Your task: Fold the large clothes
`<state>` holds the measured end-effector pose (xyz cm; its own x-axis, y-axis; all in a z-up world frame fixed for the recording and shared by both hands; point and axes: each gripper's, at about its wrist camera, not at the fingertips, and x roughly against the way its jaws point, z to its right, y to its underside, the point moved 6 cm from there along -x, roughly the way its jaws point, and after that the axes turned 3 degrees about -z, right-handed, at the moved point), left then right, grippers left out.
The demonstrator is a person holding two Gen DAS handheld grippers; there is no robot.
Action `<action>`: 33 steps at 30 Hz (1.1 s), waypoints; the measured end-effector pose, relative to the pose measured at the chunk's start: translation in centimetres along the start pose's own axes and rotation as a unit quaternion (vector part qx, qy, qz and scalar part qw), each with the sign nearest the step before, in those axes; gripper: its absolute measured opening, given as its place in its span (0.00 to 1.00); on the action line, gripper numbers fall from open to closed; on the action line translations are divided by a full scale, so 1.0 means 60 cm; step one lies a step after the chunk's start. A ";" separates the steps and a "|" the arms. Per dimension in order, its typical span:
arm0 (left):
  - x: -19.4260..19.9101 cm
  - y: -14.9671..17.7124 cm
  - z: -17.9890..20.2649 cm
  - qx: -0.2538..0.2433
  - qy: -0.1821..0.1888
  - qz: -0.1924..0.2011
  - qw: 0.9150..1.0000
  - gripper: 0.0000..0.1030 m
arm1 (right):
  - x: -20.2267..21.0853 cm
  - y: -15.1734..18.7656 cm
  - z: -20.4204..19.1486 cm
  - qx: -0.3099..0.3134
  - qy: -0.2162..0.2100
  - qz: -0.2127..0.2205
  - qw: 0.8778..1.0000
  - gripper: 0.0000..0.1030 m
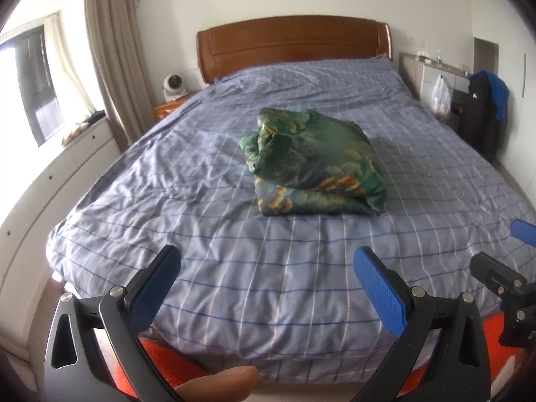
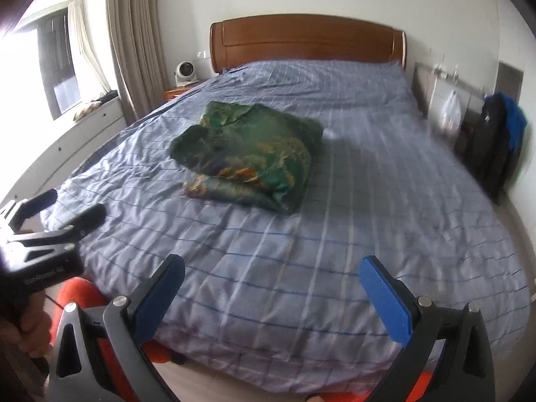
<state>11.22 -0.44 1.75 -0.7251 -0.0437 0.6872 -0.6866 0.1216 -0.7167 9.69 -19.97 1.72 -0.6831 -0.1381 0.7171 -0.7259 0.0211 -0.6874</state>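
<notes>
Green patterned garment folded in rumpled bundle mid-bed; left claw, right claw both spread, empty.

Green cloth with orange-gold print; blue-grey checked bedcover; reddish-brown headboard; blue pads on black gripper fingers.

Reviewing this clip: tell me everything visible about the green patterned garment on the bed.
The green garment is a glossy-looking fabric printed with gold, orange and blue motifs. It lies folded into a thick, layered bundle, its top rumpled and uneven. It rests mid-bed on the blue checked duvet, touching nothing else. Both grippers are open and well short of it.
</notes>
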 end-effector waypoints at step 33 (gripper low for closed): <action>0.039 0.007 -0.011 0.007 0.020 0.019 1.000 1.00 | 0.034 0.000 -0.040 0.015 0.011 0.010 1.000 1.00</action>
<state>9.27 0.18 3.11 -0.7481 0.0000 0.6636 -0.6597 0.1085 -0.7437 8.12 -17.84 3.45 -0.6997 -0.1168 0.7048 -0.7092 -0.0055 -0.7050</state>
